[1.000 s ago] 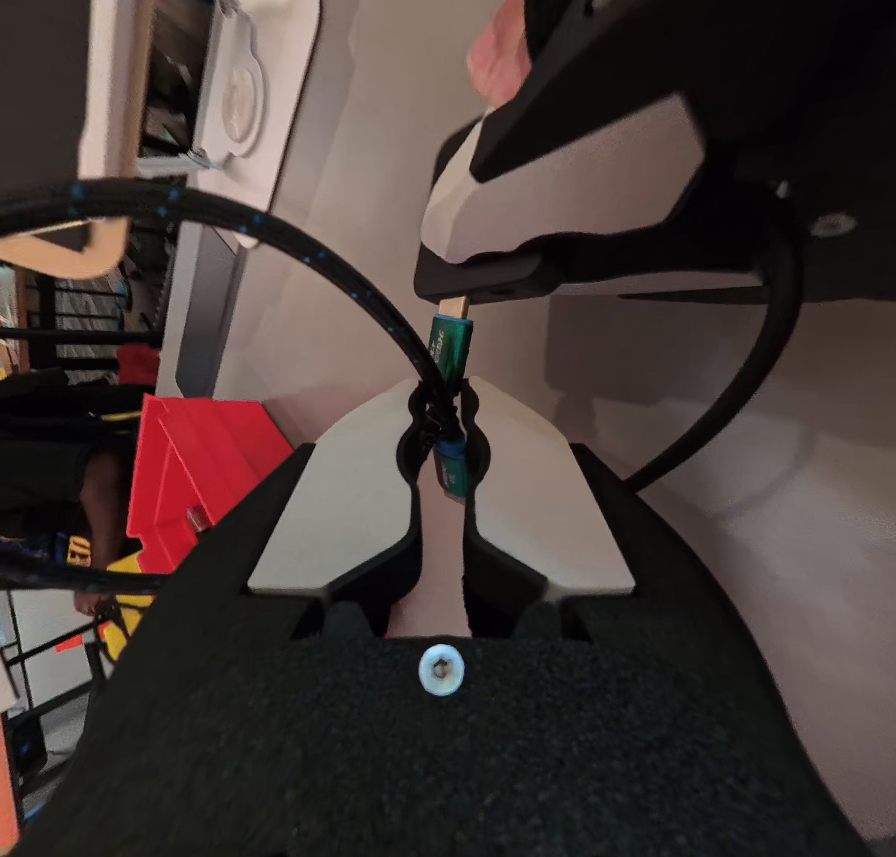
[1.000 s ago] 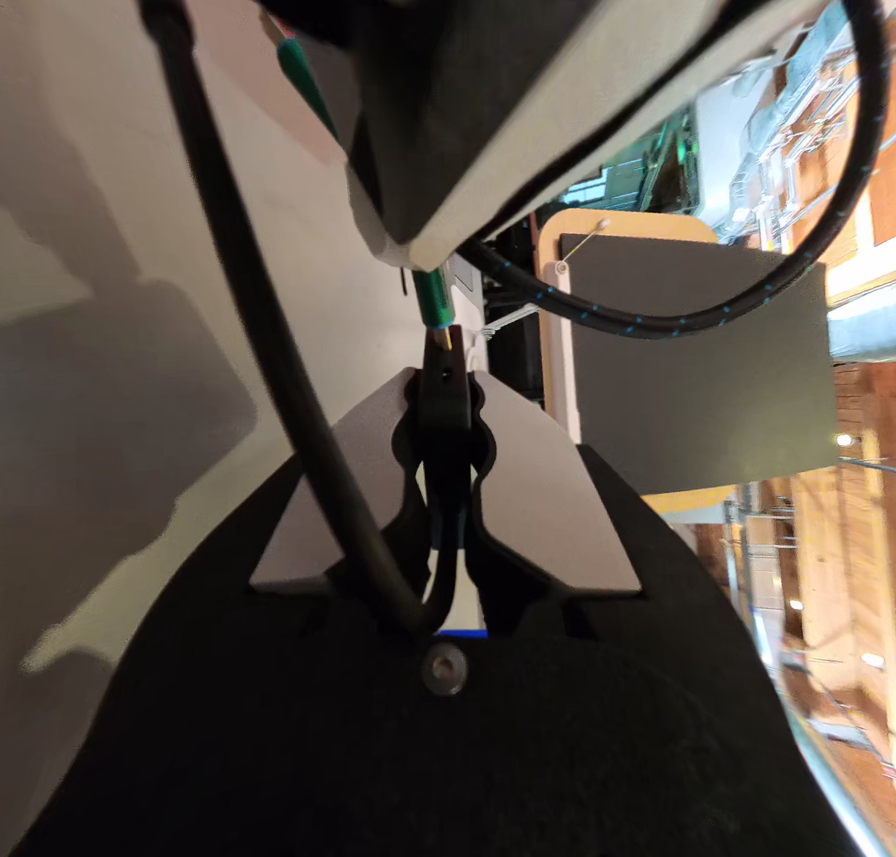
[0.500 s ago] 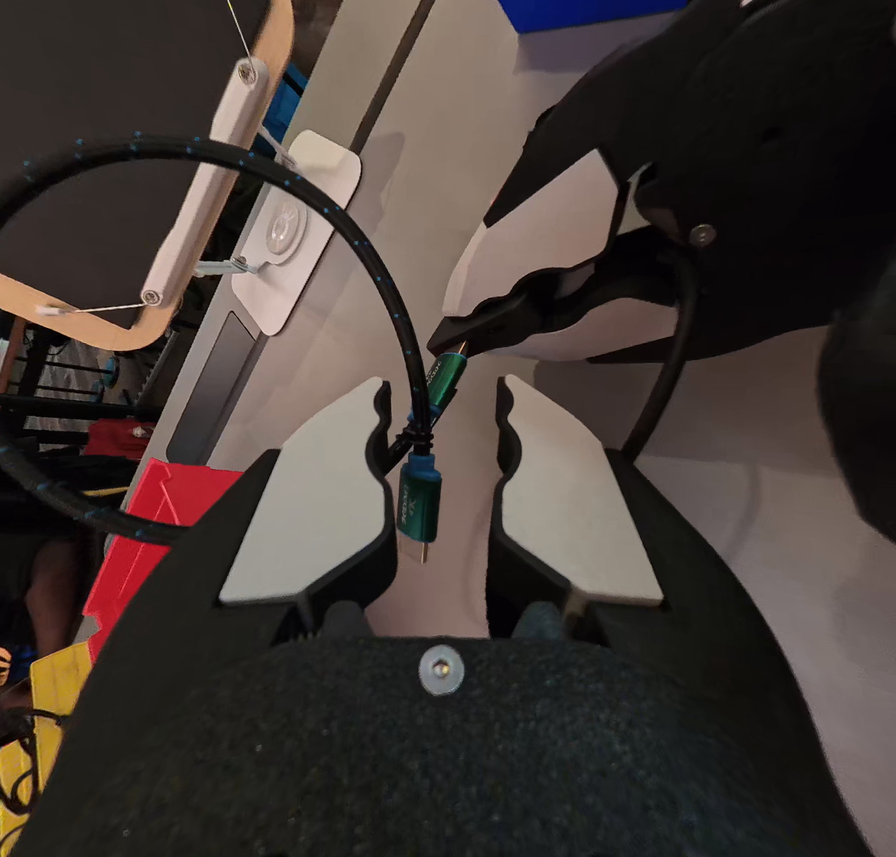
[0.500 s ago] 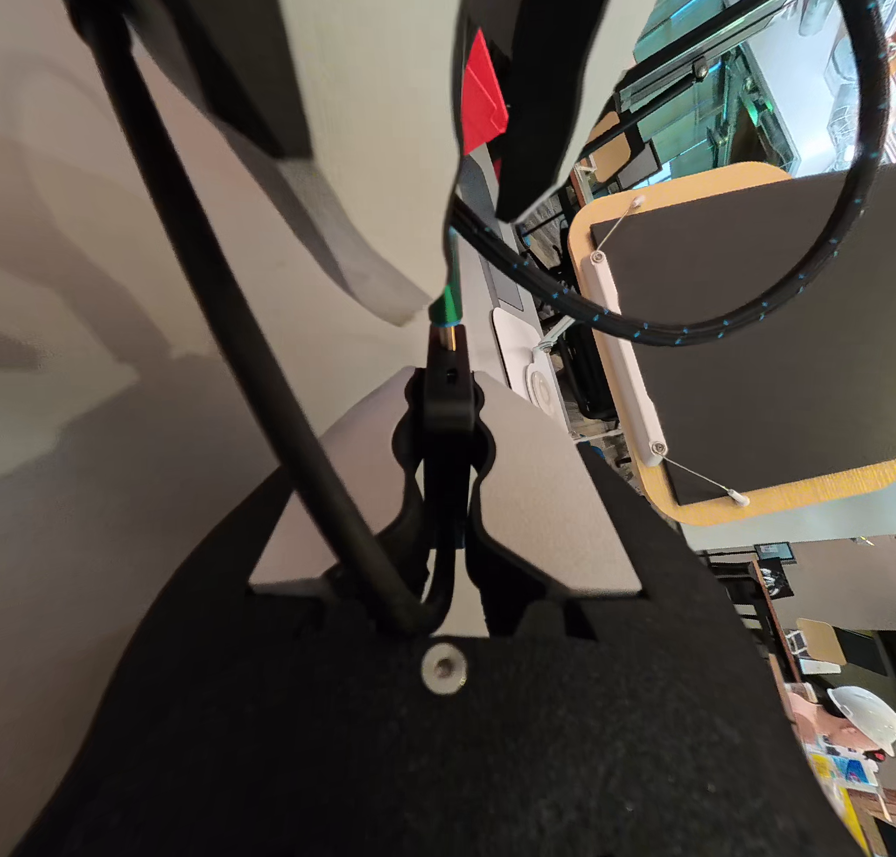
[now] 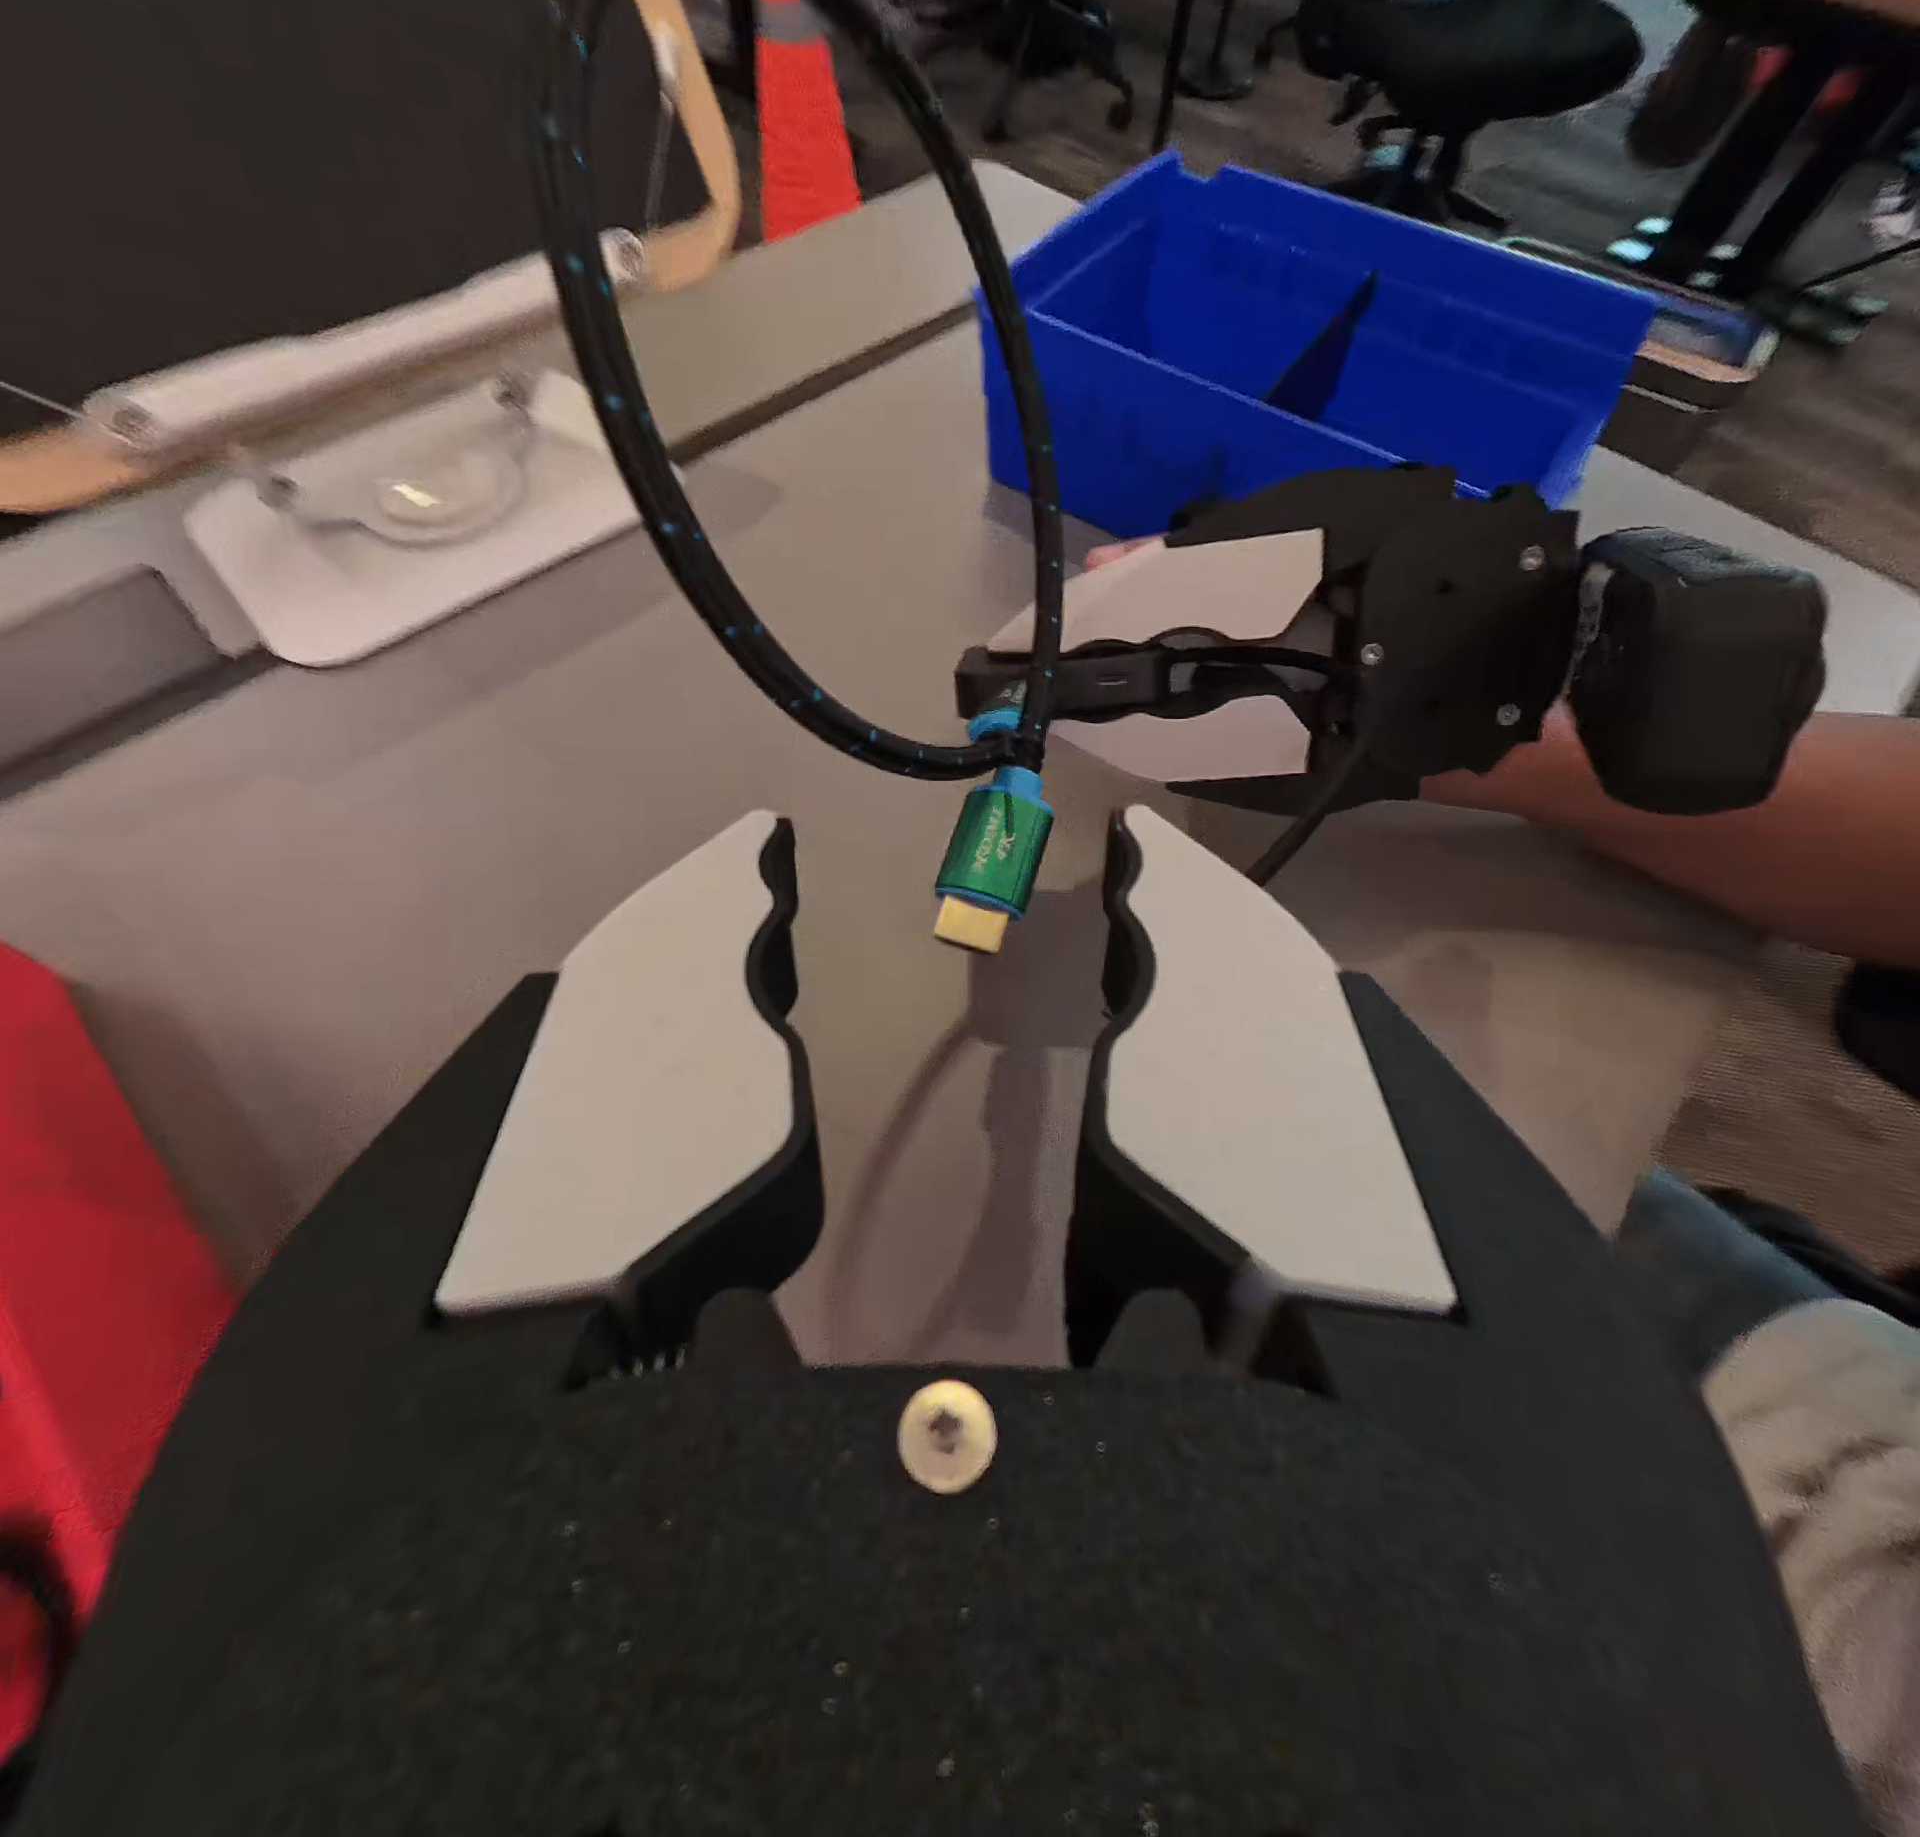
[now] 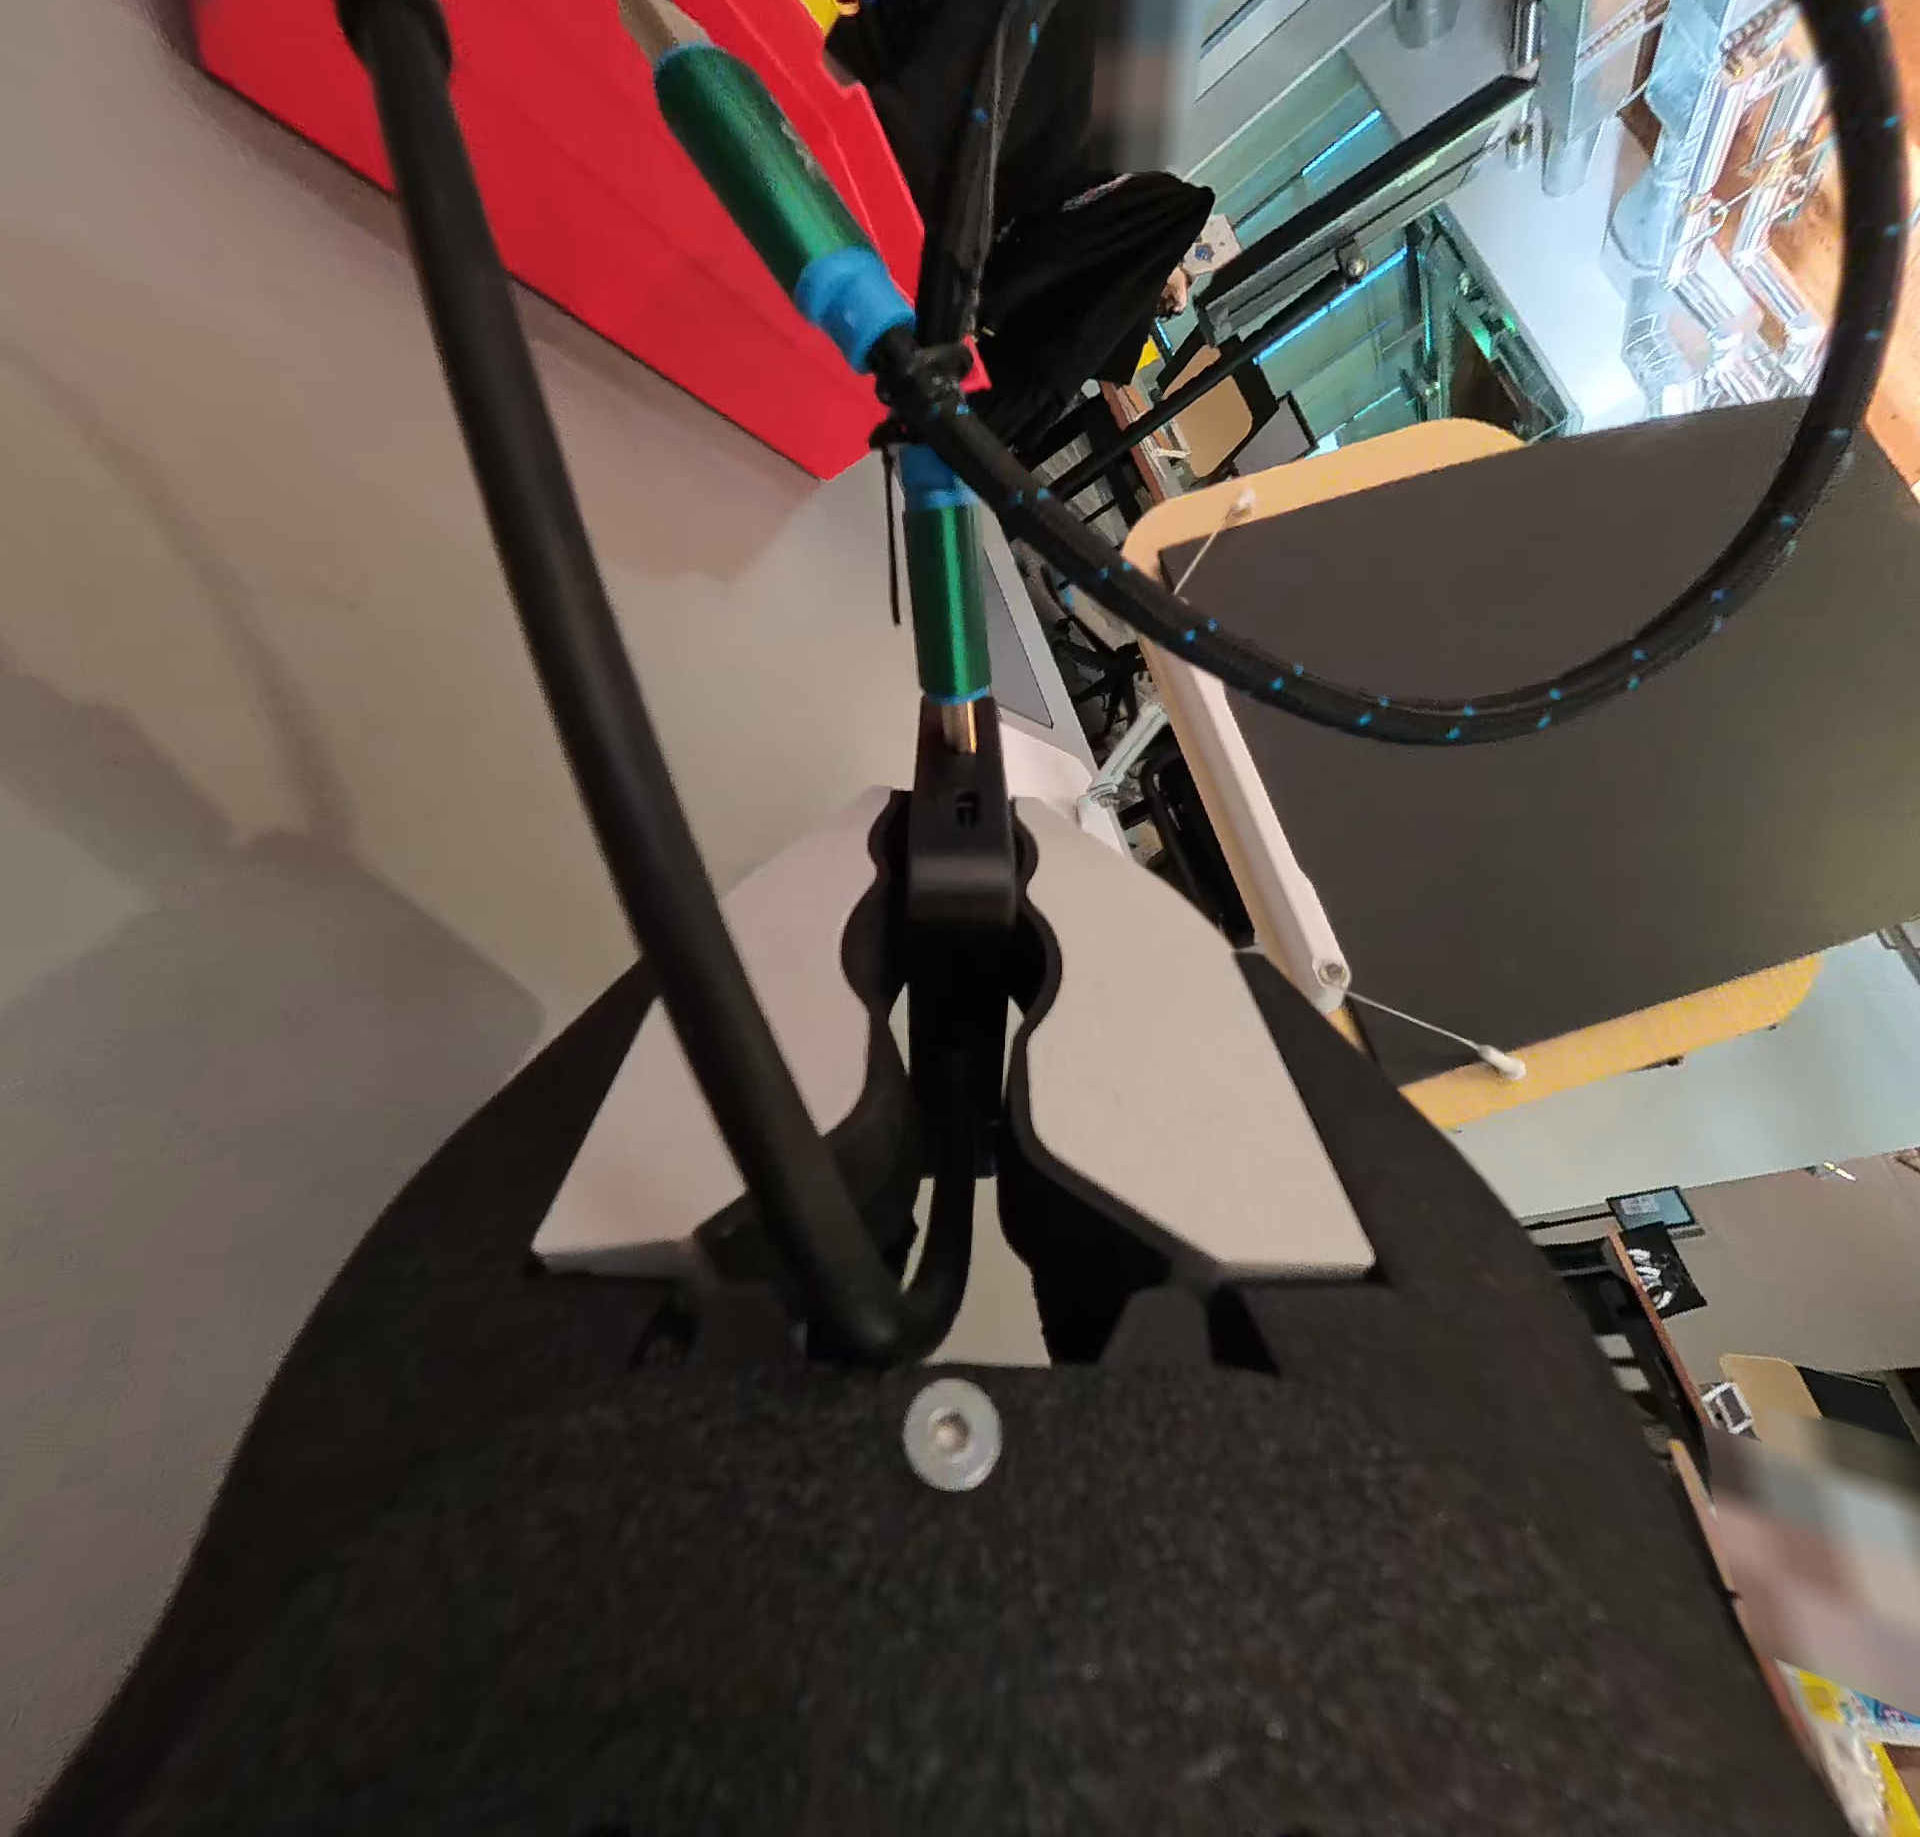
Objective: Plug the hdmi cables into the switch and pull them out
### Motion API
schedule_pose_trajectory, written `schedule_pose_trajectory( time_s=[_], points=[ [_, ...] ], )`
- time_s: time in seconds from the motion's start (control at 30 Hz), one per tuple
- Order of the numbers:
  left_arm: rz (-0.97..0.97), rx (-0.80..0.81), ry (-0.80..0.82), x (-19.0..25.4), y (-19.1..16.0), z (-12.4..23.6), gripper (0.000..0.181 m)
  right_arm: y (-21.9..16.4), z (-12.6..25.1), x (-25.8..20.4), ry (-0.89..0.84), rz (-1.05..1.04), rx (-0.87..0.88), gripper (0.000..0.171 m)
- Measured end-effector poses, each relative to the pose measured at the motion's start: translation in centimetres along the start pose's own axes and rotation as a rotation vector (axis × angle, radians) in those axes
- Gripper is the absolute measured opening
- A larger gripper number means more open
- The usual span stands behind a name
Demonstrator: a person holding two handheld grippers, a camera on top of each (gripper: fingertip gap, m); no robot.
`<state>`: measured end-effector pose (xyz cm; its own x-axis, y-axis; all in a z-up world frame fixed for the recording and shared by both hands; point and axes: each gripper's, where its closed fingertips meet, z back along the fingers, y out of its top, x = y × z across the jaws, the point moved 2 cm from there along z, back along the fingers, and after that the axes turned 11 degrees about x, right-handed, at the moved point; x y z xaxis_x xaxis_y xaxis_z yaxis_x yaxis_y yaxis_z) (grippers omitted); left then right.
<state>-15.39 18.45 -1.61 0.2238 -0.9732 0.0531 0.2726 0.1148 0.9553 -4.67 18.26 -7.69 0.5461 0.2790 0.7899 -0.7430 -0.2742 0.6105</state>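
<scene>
My right gripper (image 6: 956, 821) is shut on the small black switch (image 6: 958, 852). It also shows in the left wrist view (image 5: 1029, 691), held sideways above the grey table (image 5: 416, 852), with the switch (image 5: 1101, 681) between its fingers. One green HDMI plug (image 6: 943, 603) sits in the switch's front port. The black braided cable (image 5: 623, 385) loops up and back, tied near both plugs. Its other green plug (image 5: 992, 857) hangs free, gold tip down, between the fingertips of my left gripper (image 5: 948, 847), which is open and touches nothing. The switch's own black lead (image 6: 540, 499) runs back past my right fingers.
A blue bin (image 5: 1299, 364) stands on the table behind the right gripper. A red bin (image 5: 62, 1216) is at the left edge. A black board with a wooden rim (image 5: 260, 125) and a white mount (image 5: 416, 530) stand at the back left. A person's arm (image 5: 1662, 831) holds the right gripper.
My left gripper opened, let go of the cable by the plugs and drew back from the switch. The free plug now dangles between its fingers. The right gripper keeps its hold.
</scene>
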Motion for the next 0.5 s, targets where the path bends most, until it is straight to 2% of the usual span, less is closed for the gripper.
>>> schedule_pose_trajectory(
  time_s=[0.17,0.37,0.5],
  points=[
    [0.116,-0.046,-0.137,0.9,-2.3,-2.5,0.058,0.7,0.0,-0.7,0.014,0.036,0.021,0.015],
    [0.093,-0.016,-0.144,0.8,-2.2,-3.2,0.026,0.9,0.0,-1.0,0.026,0.061,0.023,0.015],
    [0.060,-0.035,-0.171,1.5,-2.5,-3.4,0.018,0.8,0.0,-1.1,0.030,0.067,0.018,0.015]
  ],
)
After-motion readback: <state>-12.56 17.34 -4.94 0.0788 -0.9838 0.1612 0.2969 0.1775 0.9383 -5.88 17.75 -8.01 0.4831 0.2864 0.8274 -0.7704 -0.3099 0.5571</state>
